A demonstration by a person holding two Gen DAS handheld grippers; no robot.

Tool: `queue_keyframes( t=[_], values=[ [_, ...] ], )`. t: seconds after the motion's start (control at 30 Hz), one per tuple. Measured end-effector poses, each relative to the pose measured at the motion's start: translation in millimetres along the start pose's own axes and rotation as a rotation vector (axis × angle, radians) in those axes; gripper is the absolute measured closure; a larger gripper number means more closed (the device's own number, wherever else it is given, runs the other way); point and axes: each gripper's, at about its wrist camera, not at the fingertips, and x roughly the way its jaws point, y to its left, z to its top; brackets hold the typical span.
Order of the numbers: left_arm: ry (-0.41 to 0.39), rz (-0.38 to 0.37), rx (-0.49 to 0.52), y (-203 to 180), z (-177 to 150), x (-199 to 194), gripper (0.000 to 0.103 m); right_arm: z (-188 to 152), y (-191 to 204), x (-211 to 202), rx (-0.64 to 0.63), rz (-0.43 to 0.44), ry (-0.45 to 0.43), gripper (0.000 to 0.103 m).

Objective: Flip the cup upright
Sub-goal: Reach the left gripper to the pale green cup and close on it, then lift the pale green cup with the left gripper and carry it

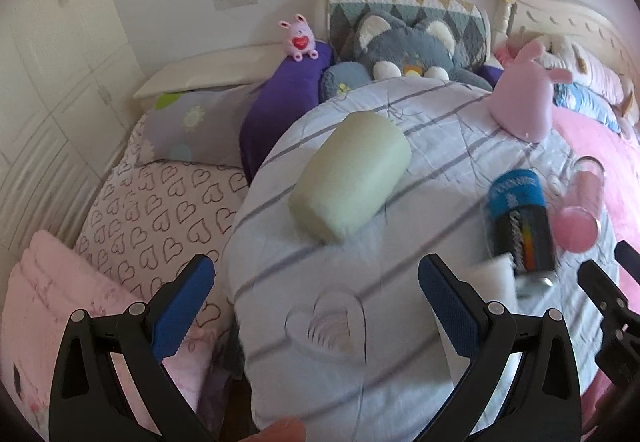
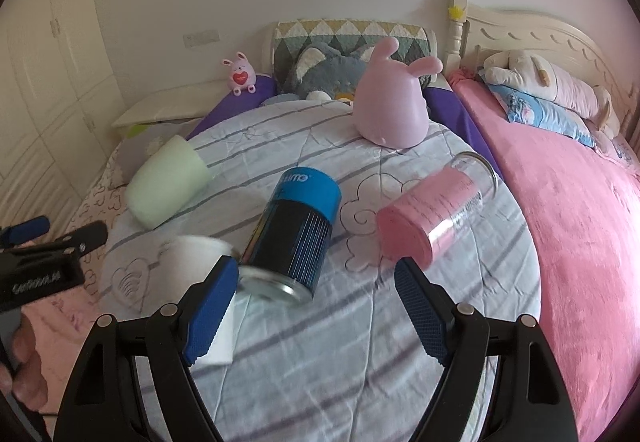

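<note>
A pale green cup (image 1: 350, 176) lies on its side on the striped quilt (image 1: 400, 322), ahead of my open, empty left gripper (image 1: 316, 306). It also shows in the right wrist view (image 2: 168, 184) at the left. A clear glass cup with a pink sleeve (image 2: 436, 210) lies on its side, mouth pointing away, beyond the right finger of my open, empty right gripper (image 2: 314, 312). It shows at the right edge of the left wrist view (image 1: 580, 202). A blue and black can (image 2: 296, 230) lies tipped between the cups.
A white cup-like object (image 2: 200, 254) lies by the can, partly behind my left finger. A pink rabbit-shaped object (image 2: 394, 102) stands at the far side of the quilt. Plush toys and pillows (image 2: 324, 70) line the headboard. A pink blanket (image 2: 580, 222) covers the right.
</note>
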Motion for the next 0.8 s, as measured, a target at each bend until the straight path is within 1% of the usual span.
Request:
queue_keyframes(
  t=[0.2,0.4,0.47,0.57,0.67,0.73,0.77,0.8],
  values=[
    [0.041,-0.030,0.045,-4,30,48,0.000,13,-5,22,0.003,-0.023,0.021,0.021],
    [0.082,-0.058,0.102,-13,48,83,0.000,26,-5,38,-0.009,-0.032,0.024,0.021],
    [0.104,-0.067,0.131,-15,52,93,0.000,30,-5,44,-0.014,-0.032,0.031,0.021],
    [0.134,-0.101,0.186,-18,57,105,0.000,33,-4,52,-0.020,-0.031,0.041,0.021],
    [0.150,-0.106,0.253,-24,61,114,0.000,35,-3,57,-0.021,-0.032,0.048,0.021],
    [0.158,-0.113,0.279,-26,62,119,0.000,36,-3,60,-0.020,-0.033,0.055,0.021],
    [0.163,-0.121,0.282,-25,63,122,0.001,37,-3,61,-0.019,-0.034,0.058,0.021],
    [0.165,-0.136,0.284,-24,63,123,0.006,37,-2,62,-0.019,-0.035,0.060,0.021]
  ],
)
